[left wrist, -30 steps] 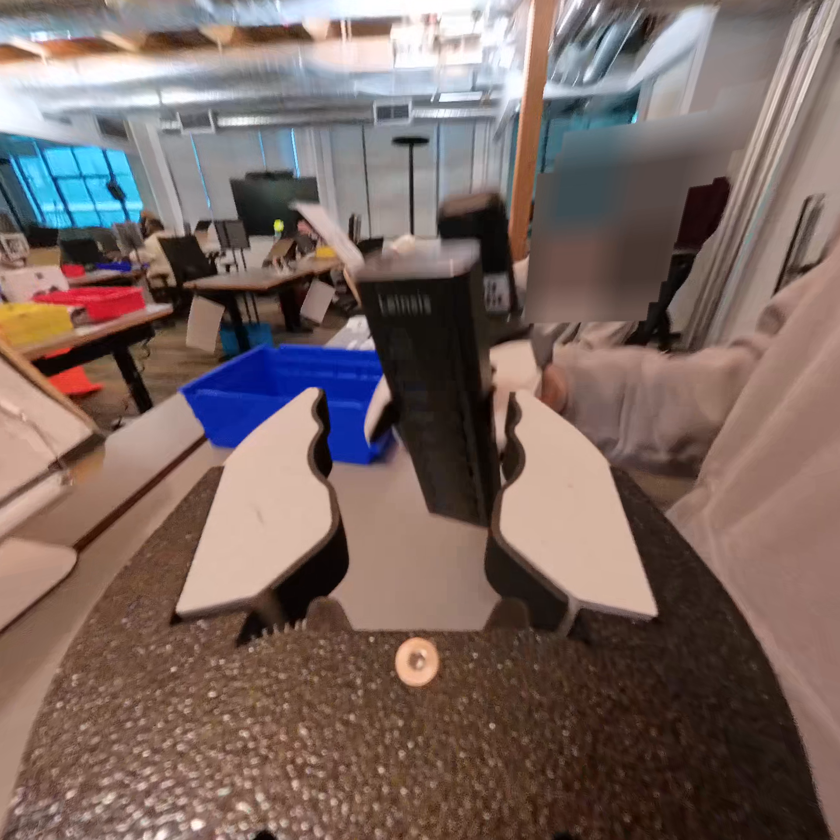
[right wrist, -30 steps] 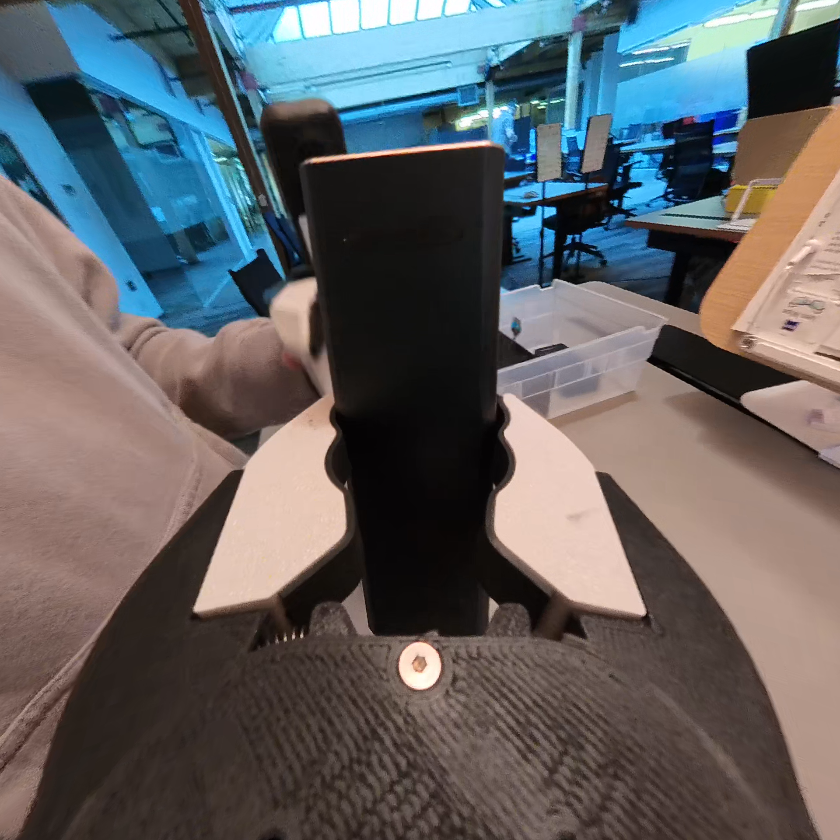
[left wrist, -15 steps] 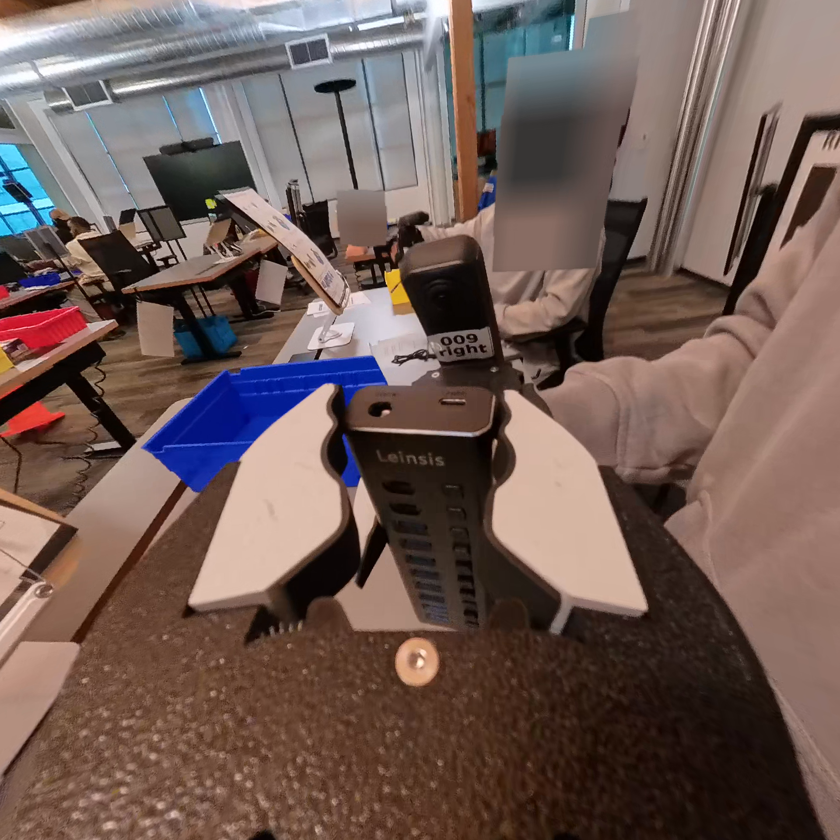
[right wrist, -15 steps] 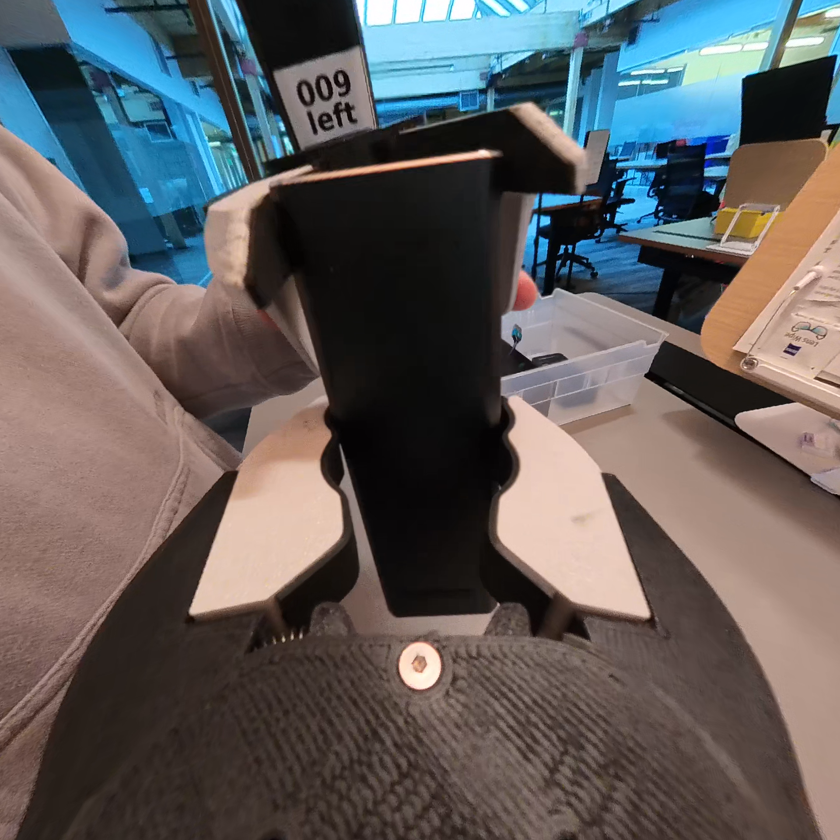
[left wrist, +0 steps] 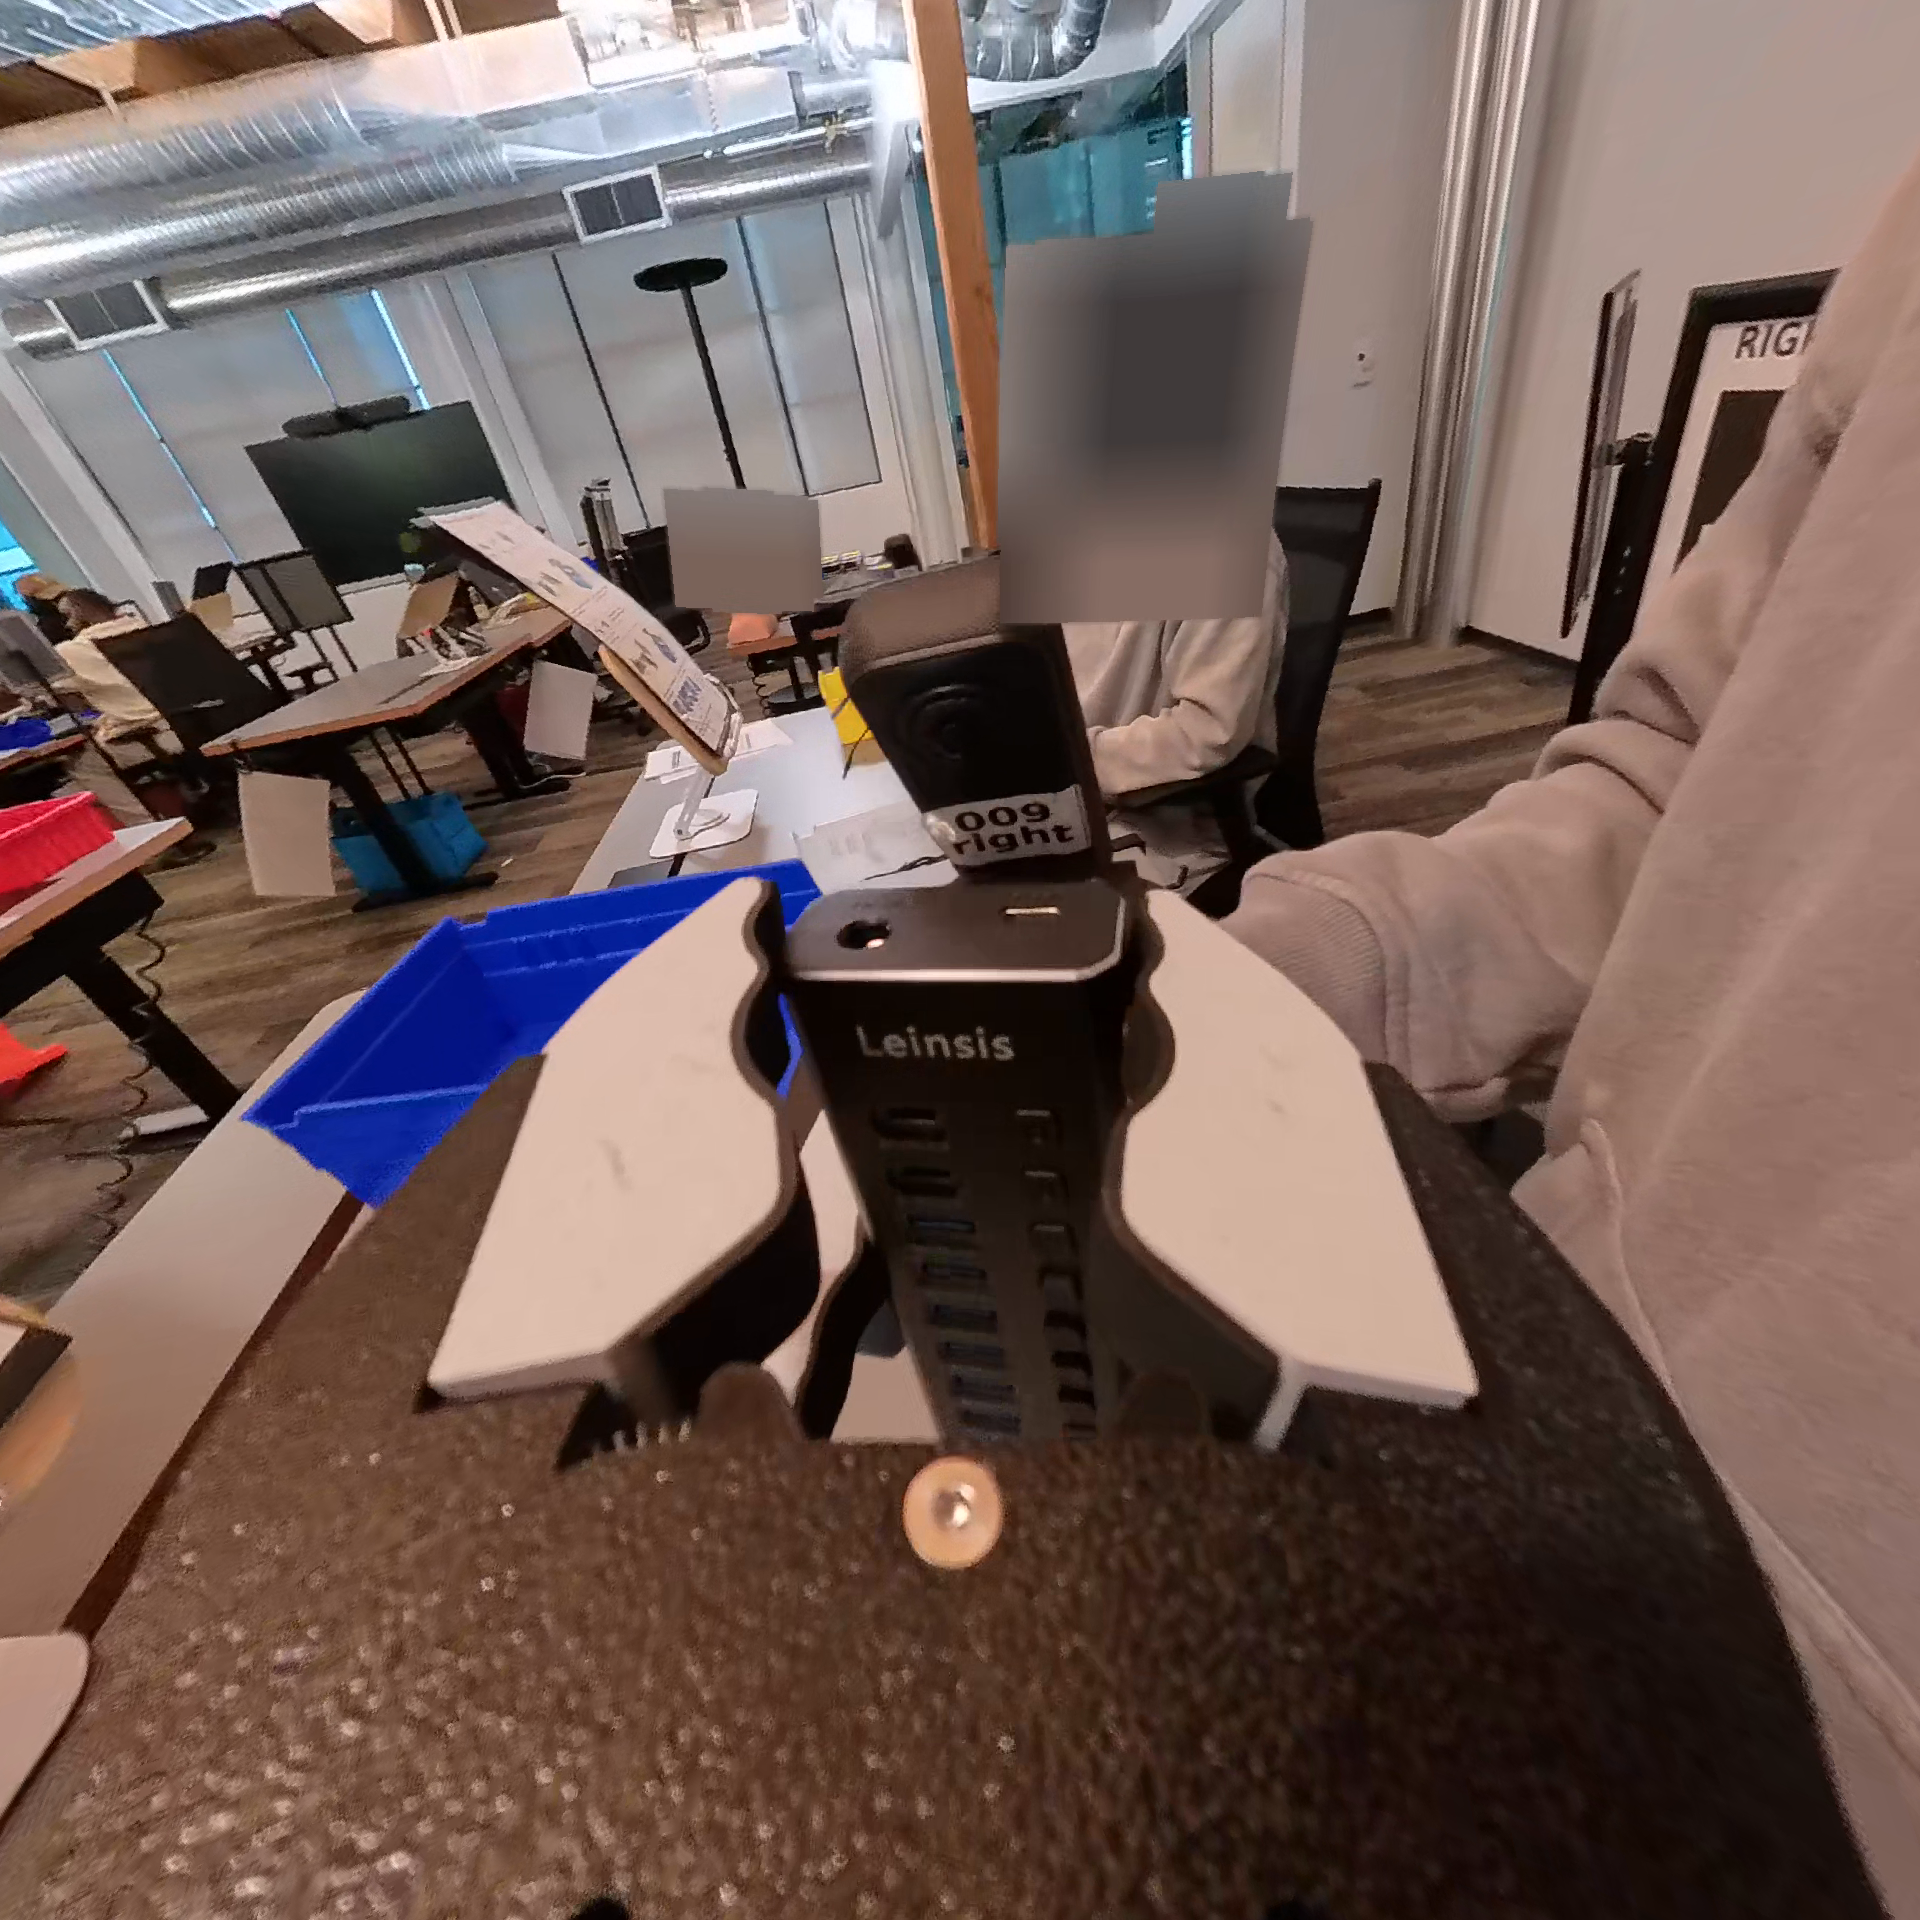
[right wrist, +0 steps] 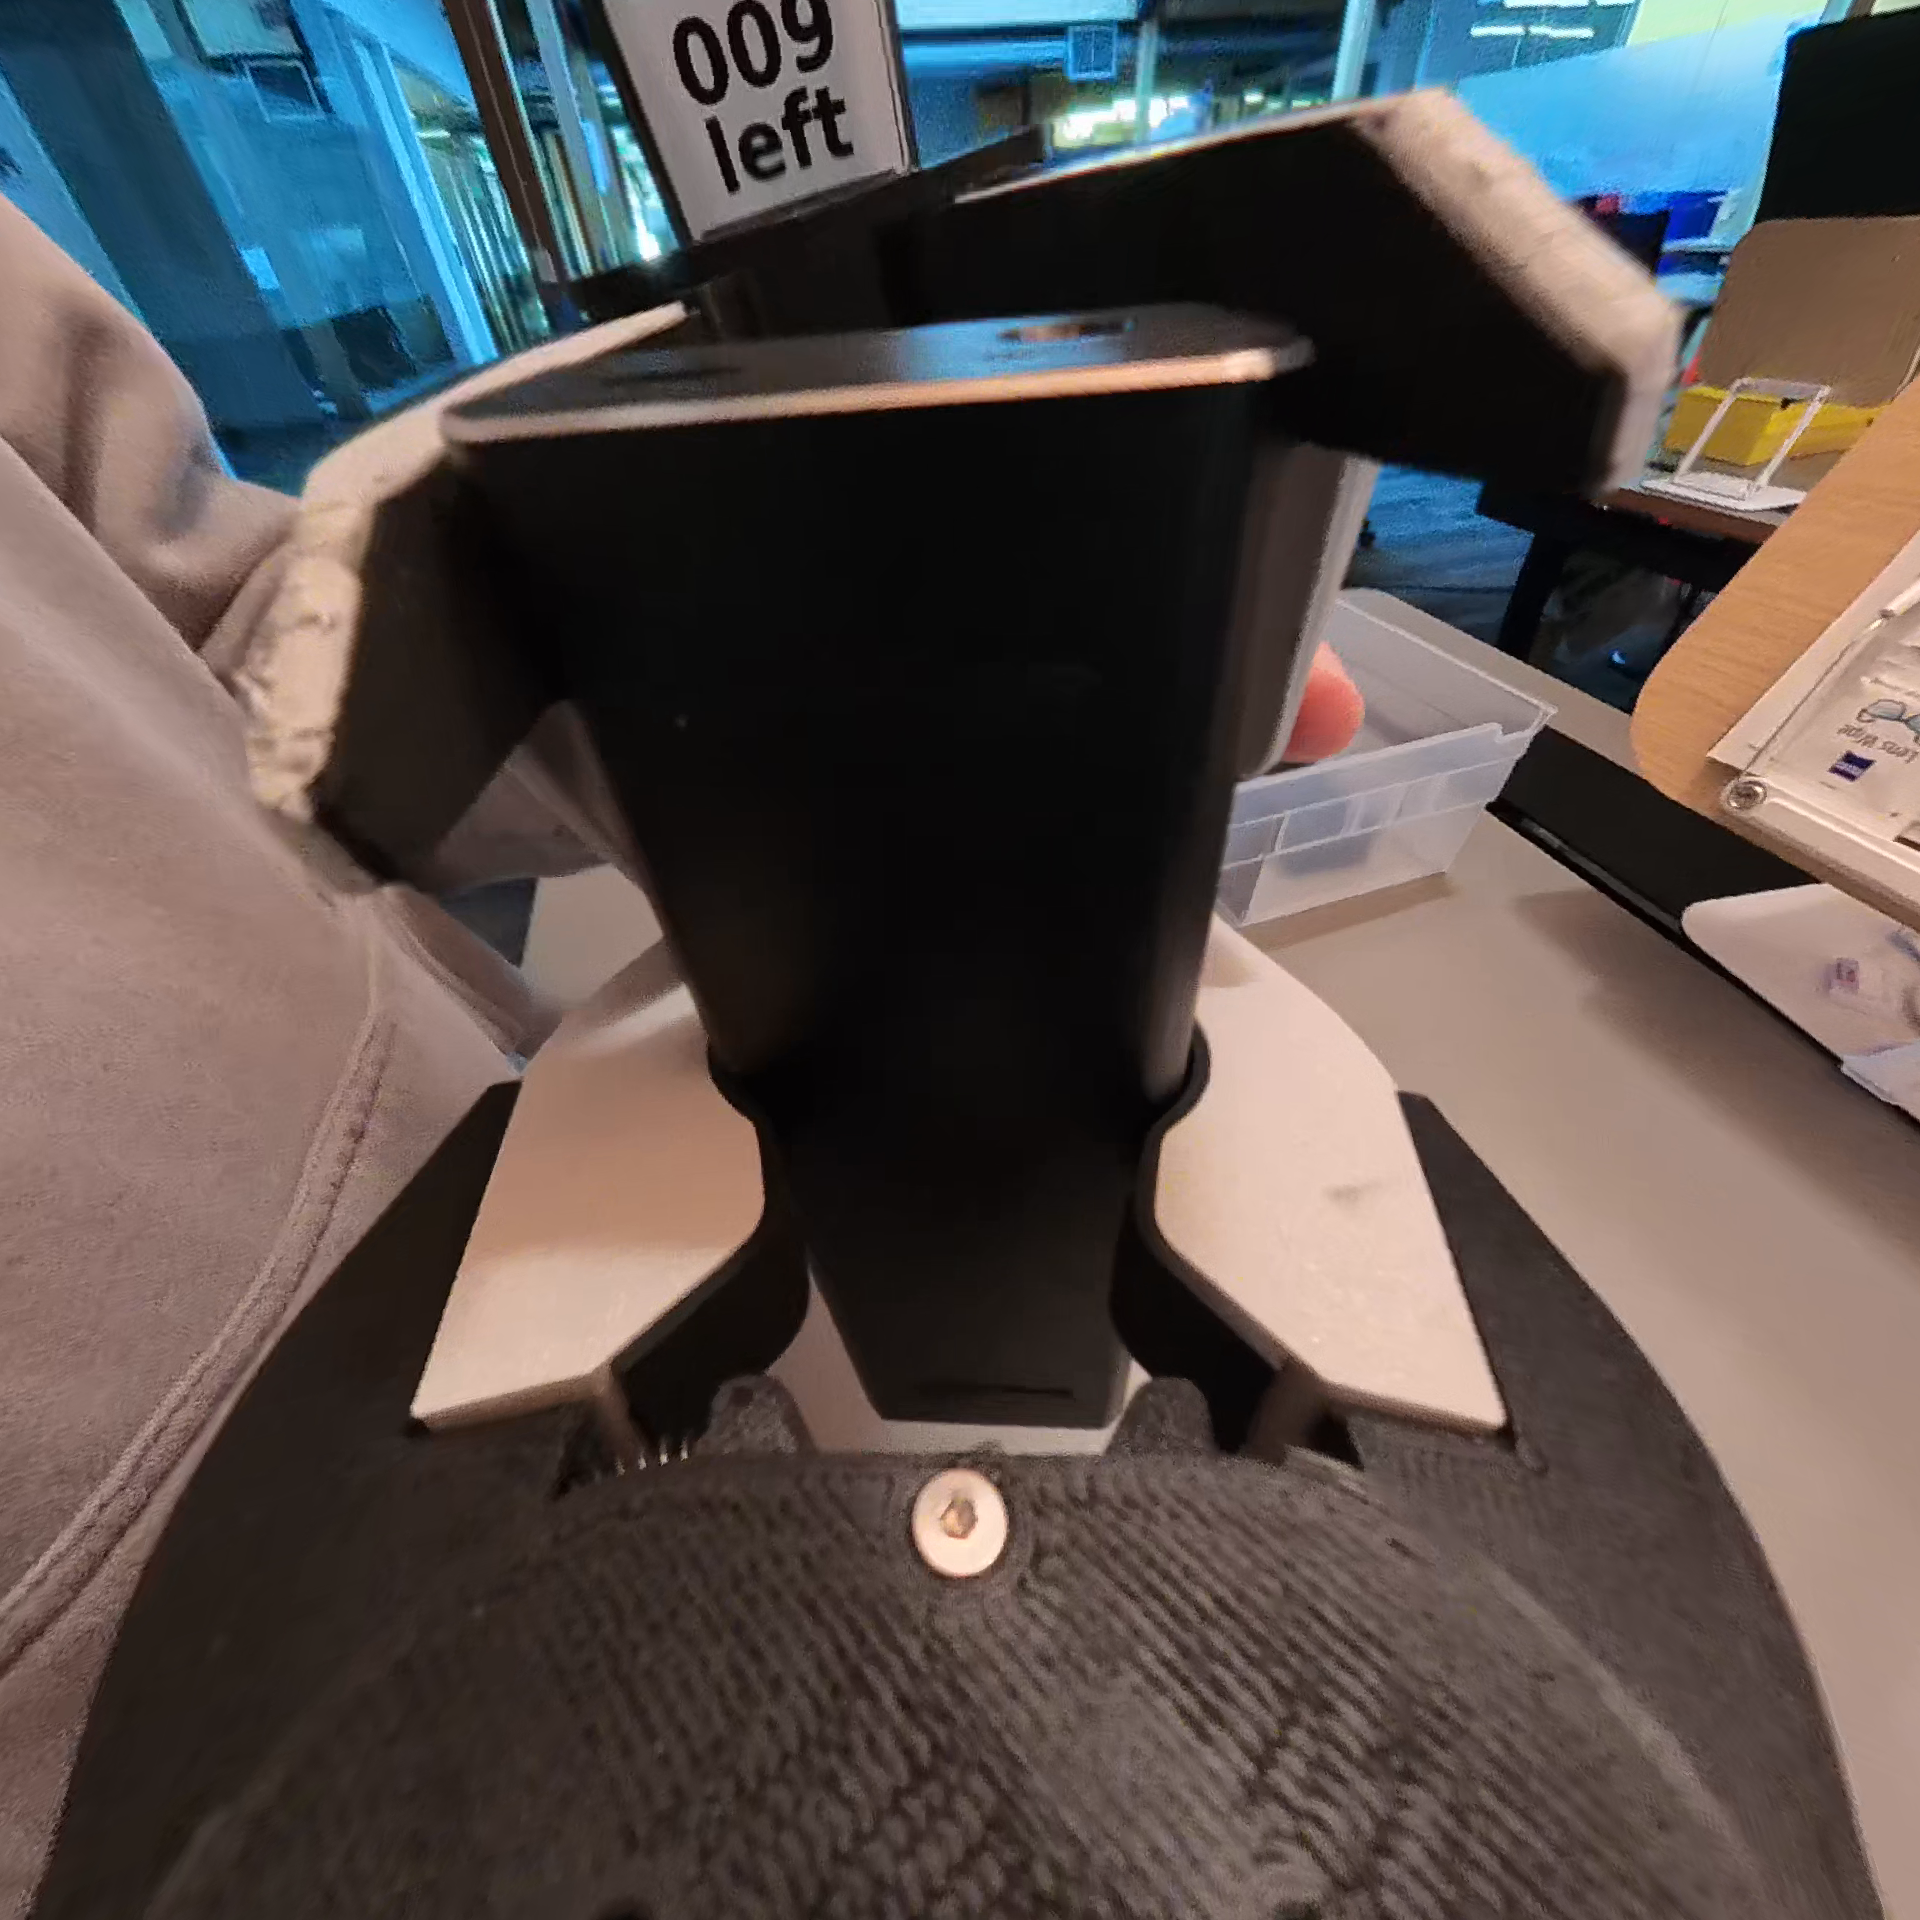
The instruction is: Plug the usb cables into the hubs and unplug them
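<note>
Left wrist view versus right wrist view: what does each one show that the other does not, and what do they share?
Only the left wrist view shows the port side of the black USB hub, with two columns of sockets, and a blue bin on the table behind it. Only the right wrist view shows the hub's plain back and a clear plastic bin. Both share the one hub, held up off the table, with the left hand-held gripper and the right hand-held gripper each closed on it, and the grey sleeve of the person holding them. No cable shows in either.

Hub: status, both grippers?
Right gripper shut on black hub. Left gripper straddles hub's far end, grip unclear. No cable plugged in view. Blue bin beyond, clear.
</note>
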